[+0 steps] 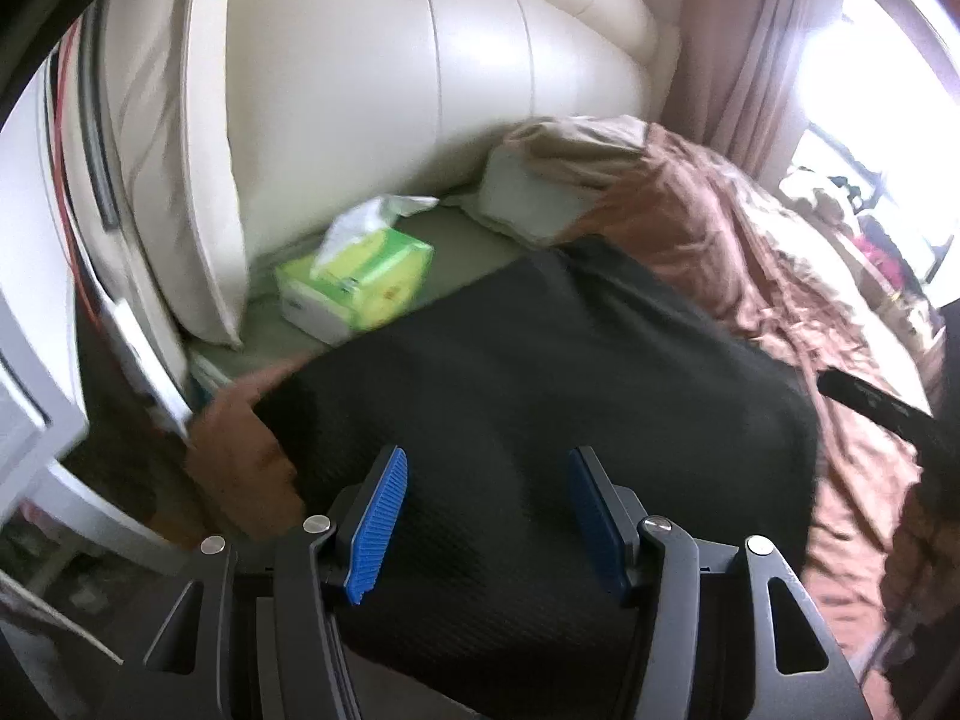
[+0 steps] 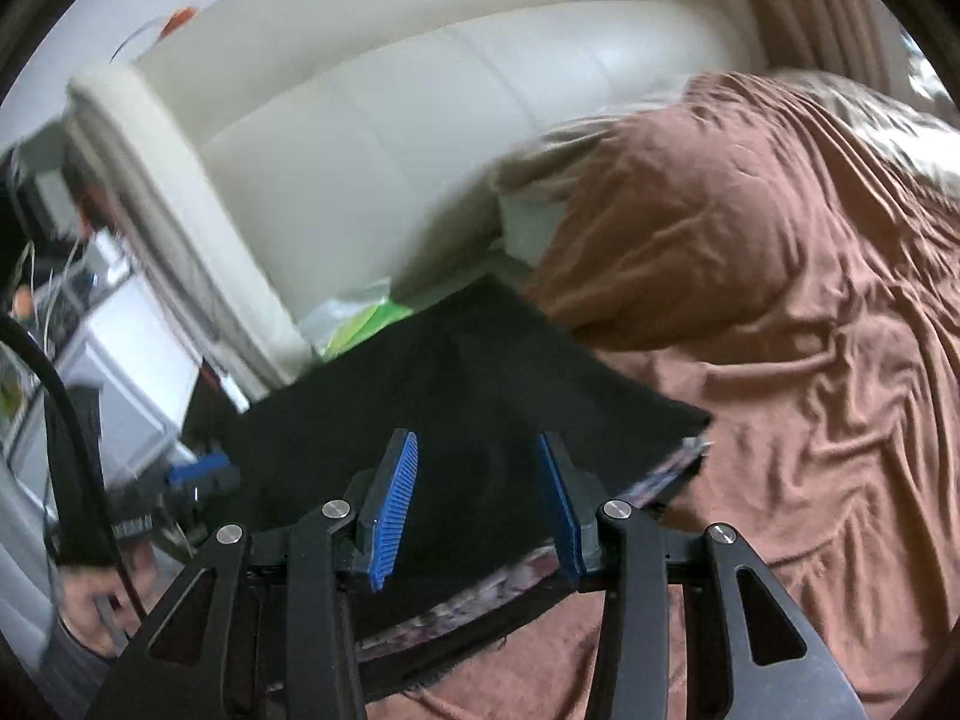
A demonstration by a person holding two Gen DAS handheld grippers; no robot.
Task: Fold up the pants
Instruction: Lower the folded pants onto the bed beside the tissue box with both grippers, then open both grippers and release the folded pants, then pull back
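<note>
The black pants (image 1: pixel 540 372) lie folded into a flat block on the bed, near its left side. In the right wrist view the pants (image 2: pixel 456 384) show a patterned inner edge along the near side. My left gripper (image 1: pixel 487 453) hovers over the near part of the pants, its blue pads wide apart with nothing pinched. The right gripper (image 2: pixel 479 438) is also open above the pants, pads apart and free of cloth. At the left of the right wrist view I see the left gripper (image 2: pixel 201 471) and the hand that holds it.
A brown duvet (image 2: pixel 750 276) covers the bed to the right of the pants. A green tissue box (image 1: pixel 360 285) sits beyond the pants, against the cream padded headboard (image 1: pixel 420 90). A pillow (image 1: pixel 540 192) lies by the headboard. Curtains (image 1: pixel 750 60) hang at the far right.
</note>
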